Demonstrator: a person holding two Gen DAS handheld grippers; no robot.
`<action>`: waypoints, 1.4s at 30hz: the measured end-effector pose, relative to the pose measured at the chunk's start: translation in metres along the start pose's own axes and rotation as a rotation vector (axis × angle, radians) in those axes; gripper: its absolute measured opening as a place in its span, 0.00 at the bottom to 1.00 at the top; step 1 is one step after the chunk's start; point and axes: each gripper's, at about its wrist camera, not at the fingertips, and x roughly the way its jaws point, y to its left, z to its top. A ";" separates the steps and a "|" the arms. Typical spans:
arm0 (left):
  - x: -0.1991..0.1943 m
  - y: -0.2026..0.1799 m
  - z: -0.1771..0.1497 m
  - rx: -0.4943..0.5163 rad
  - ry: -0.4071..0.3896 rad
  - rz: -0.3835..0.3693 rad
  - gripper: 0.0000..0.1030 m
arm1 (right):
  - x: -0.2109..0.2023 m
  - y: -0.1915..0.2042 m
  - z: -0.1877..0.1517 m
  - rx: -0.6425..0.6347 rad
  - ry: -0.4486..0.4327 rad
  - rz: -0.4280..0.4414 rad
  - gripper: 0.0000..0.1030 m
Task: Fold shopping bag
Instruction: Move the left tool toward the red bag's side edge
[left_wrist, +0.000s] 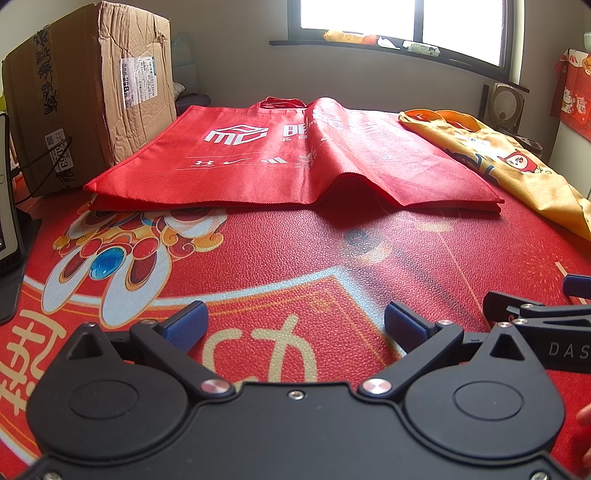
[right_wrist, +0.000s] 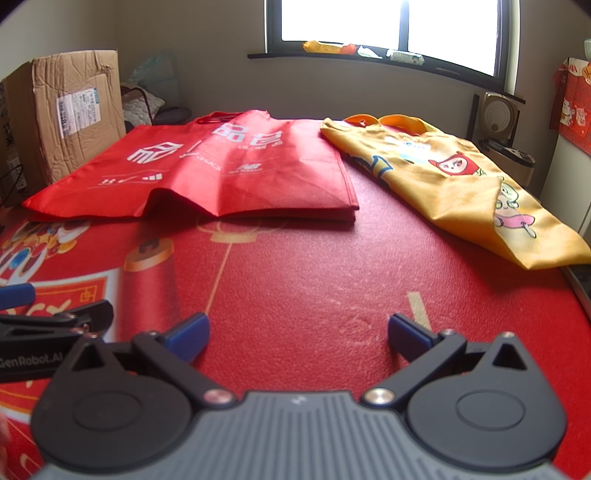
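1. Left wrist view: looking along the left gripper (left_wrist: 295, 323), blue pads (left_wrist: 186, 325) spread wide apart, gripping nothing, hovering low over the red printed mat (left_wrist: 295, 251).
2. Lying flat on the far half of the mat: red shopping bag (left_wrist: 291, 158), white logos facing up, handles pointing toward the far wall, near edge arching up in a hump at the middle.
3. Lying just right of the red bag: yellow cartoon-print bag (left_wrist: 509, 166), orange handles at its far end, apparently just touching the red one at the far corner.
4. Standing at the far left, close against the red bag's left corner: crumpled cardboard box (left_wrist: 88, 92) bearing a shipping label.
5. Right wrist view: showing the right gripper (right_wrist: 297, 334) with fingers likewise standing fully apart, empty, well short of the red shopping bag (right_wrist: 221, 173) and the yellow cartoon-print bag (right_wrist: 454, 184).
6. Peeking in at the left edge of the right view: the left gripper (right_wrist: 22, 301), sitting just beside the right one.
7. Glowing bright on the far wall: window (right_wrist: 388, 26), small packets resting on its sill.
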 end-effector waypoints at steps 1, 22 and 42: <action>0.000 0.000 0.001 0.002 0.002 0.001 1.00 | 0.001 -0.001 -0.001 0.000 0.000 0.000 0.99; -0.021 0.025 0.020 -0.037 0.047 0.063 1.00 | -0.034 -0.001 0.022 -0.042 0.023 0.012 0.99; 0.017 0.072 0.039 -0.178 0.012 0.154 1.00 | -0.072 0.003 0.036 0.015 -0.043 0.154 0.99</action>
